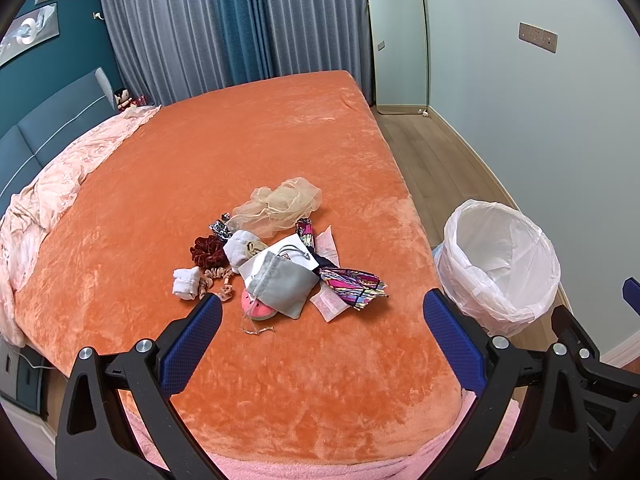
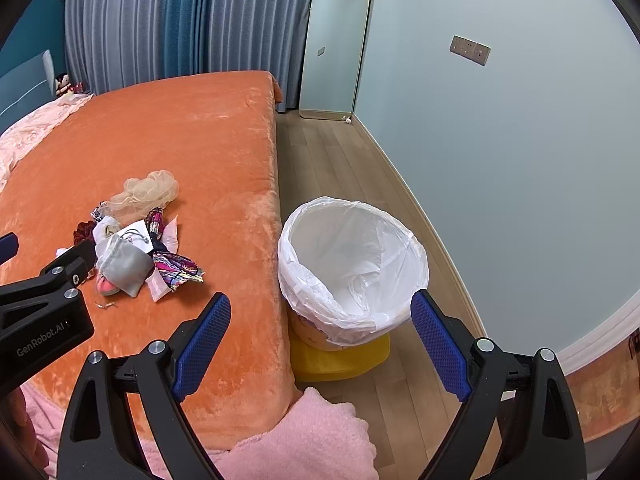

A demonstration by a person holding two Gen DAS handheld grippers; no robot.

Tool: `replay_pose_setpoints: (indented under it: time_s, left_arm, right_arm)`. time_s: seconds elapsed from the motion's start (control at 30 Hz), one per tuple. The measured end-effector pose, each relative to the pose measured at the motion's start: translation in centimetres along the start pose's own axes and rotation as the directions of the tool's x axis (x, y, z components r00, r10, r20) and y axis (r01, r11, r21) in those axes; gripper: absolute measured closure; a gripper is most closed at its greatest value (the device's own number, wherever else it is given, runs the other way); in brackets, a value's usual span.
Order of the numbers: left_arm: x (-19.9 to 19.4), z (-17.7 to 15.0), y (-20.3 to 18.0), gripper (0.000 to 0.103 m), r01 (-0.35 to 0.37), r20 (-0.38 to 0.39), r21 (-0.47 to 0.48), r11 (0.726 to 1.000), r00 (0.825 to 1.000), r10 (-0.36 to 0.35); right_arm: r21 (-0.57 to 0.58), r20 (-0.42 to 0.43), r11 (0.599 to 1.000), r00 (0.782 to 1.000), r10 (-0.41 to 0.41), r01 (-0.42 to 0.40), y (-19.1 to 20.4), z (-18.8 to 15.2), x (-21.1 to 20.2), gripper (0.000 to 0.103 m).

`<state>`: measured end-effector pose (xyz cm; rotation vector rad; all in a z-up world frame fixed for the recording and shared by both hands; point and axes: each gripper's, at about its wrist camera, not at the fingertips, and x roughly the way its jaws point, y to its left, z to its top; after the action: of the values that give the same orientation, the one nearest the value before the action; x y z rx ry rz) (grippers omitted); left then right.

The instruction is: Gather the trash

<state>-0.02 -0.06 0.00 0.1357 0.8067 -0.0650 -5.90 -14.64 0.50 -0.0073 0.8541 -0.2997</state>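
A pile of small items lies on the orange bed (image 1: 280,152): a grey pouch (image 1: 280,284), a white paper tag (image 1: 292,252), a colourful striped cloth (image 1: 354,282), beige tulle (image 1: 280,204), a dark red scrunchie (image 1: 208,250), white socks (image 1: 186,282) and a pink item (image 1: 258,310). The pile also shows in the right wrist view (image 2: 132,248). A bin lined with a white bag (image 2: 352,264) stands on the floor beside the bed, also in the left wrist view (image 1: 500,256). My left gripper (image 1: 322,304) is open, just short of the pile. My right gripper (image 2: 320,304) is open, above the bed edge and bin.
A pink quilt (image 1: 48,184) lies at the bed's left side. A pink fleece (image 2: 304,440) hangs at the near edge. A yellow object (image 2: 340,360) sits under the bin. A mirror (image 2: 336,44) leans on the wall beyond the wooden floor (image 2: 320,152). Curtains hang behind.
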Motion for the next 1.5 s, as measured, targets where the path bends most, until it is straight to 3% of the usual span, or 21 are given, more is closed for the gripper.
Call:
replay_pose_setpoints:
  time_s: [1.1, 1.5]
  left_arm:
    - [0.2, 0.6, -0.8, 0.007, 0.012, 0.001, -0.013, 1.000, 1.000, -0.012]
    - [0.6, 0.7, -0.6, 0.007, -0.001, -0.032, -0.043, 0.999, 0.999, 0.000]
  right_arm:
    - [0.004, 0.006, 1.000, 1.000, -0.015, 0.015, -0.8, 0.3, 0.6, 0.015]
    - [0.003, 0.006, 1.000, 1.000, -0.012, 0.012, -1.0, 0.9, 1.3, 0.015]
